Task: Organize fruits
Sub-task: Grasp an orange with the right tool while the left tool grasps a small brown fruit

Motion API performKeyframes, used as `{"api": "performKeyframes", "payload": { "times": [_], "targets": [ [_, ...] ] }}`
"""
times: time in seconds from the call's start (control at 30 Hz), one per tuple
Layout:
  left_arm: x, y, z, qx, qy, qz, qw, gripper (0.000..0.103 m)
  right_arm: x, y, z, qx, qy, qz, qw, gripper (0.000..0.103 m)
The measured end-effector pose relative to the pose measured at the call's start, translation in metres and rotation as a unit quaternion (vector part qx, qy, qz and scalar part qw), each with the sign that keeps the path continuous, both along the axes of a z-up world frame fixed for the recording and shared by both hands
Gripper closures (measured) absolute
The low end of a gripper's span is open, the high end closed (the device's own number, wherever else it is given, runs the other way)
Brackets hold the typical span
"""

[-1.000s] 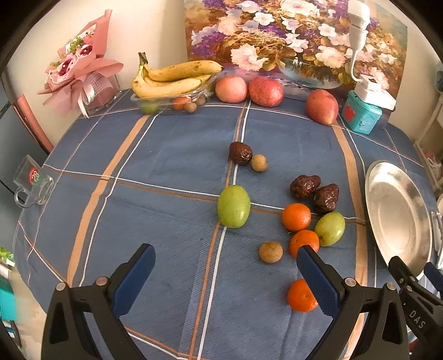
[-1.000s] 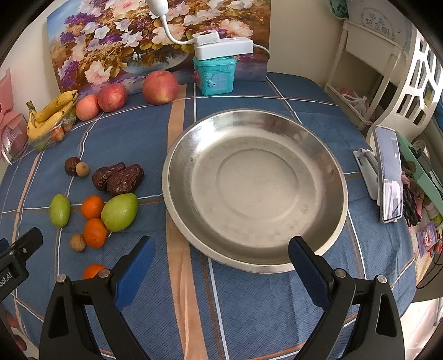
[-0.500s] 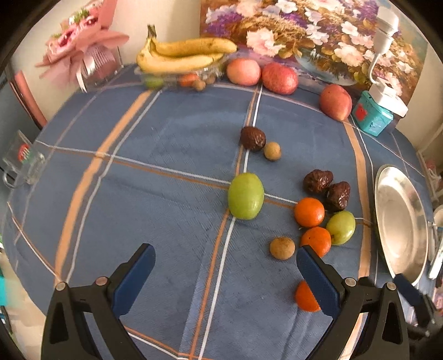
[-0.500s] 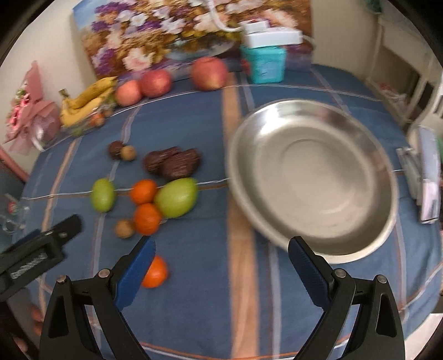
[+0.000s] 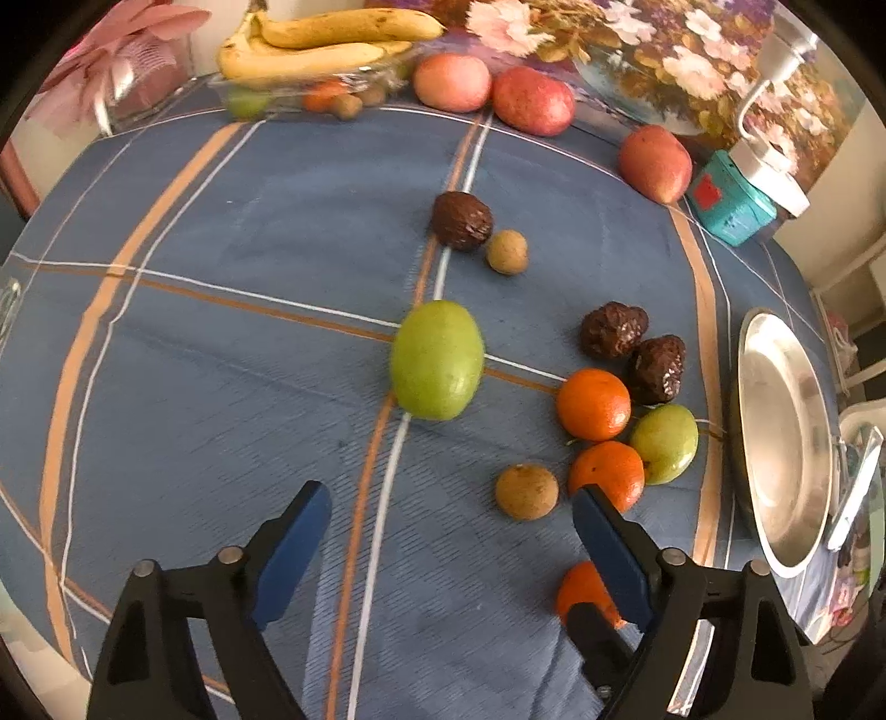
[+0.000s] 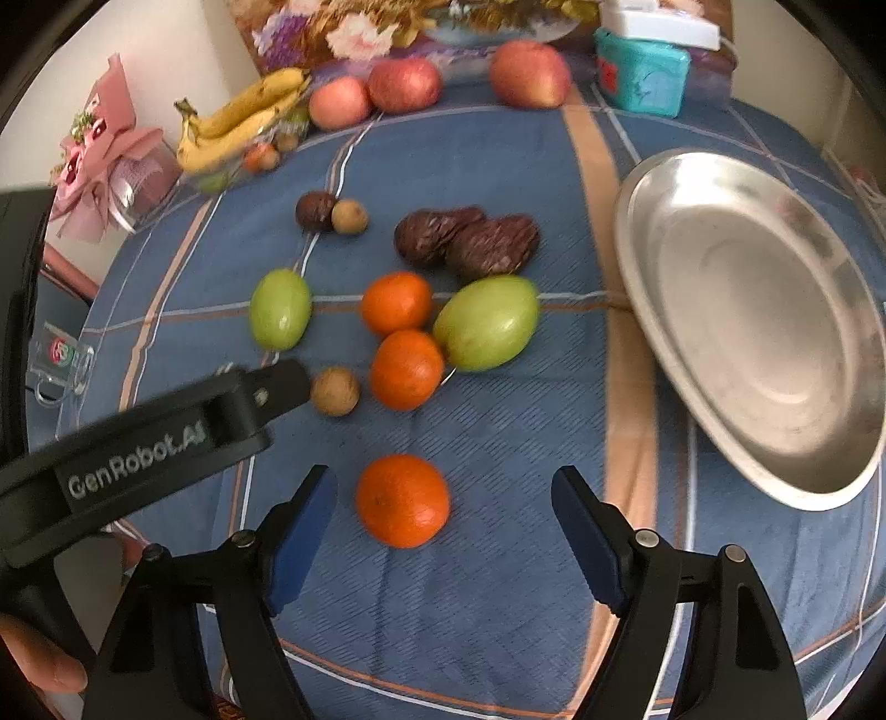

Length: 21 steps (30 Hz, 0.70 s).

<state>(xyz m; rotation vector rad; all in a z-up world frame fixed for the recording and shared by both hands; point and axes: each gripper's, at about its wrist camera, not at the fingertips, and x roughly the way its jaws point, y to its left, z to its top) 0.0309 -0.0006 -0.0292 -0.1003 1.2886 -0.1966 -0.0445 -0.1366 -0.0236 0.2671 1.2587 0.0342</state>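
Looking down from the left wrist, the left hand-held gripper hangs over the blue plaid cloth of the counter, its blue pads wide apart and closing, with nothing between them but bare cloth. A large green fruit lies just ahead of the pads. A small brown longan sits near the right pad, and that pad partly covers an orange tangerine. Another tangerine is half hidden behind the same finger. Further off lie a second green fruit, two dark wrinkled dates, bananas and three apples at the back. A steel plate sits empty at the right edge.

From the right wrist, the right hand-held gripper is also closing, still well open; a lone tangerine lies between its pads, untouched by either. The black arm of the left hand-held gripper crosses in from the left, ending just beside a longan. Ahead cluster two tangerines, a green fruit touching them, and the dates. The steel plate lies to the right, and a teal box stands at the back.
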Motion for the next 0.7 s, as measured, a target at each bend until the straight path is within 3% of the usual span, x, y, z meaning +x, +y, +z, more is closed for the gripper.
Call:
{"api": "performKeyframes", "payload": {
  "times": [0.3, 0.57, 0.7],
  "targets": [
    [0.009, -0.015, -0.017, -0.02, 0.02, -0.026, 0.9993, 0.033, 0.008, 0.012, -0.011, -0.002, 0.016, 0.017, 1.0, 0.039],
    [0.012, -0.018, -0.018, -0.063, 0.033, -0.034, 0.9969, 0.074, 0.008, 0.012, -0.014, 0.011, 0.023, 0.02, 0.999, 0.055],
    [0.012, -0.025, -0.016, -0.061, 0.032, -0.043, 0.9967, 0.074, 0.009, 0.013, -0.014, 0.023, 0.021, 0.02, 0.999, 0.062]
  ]
}}
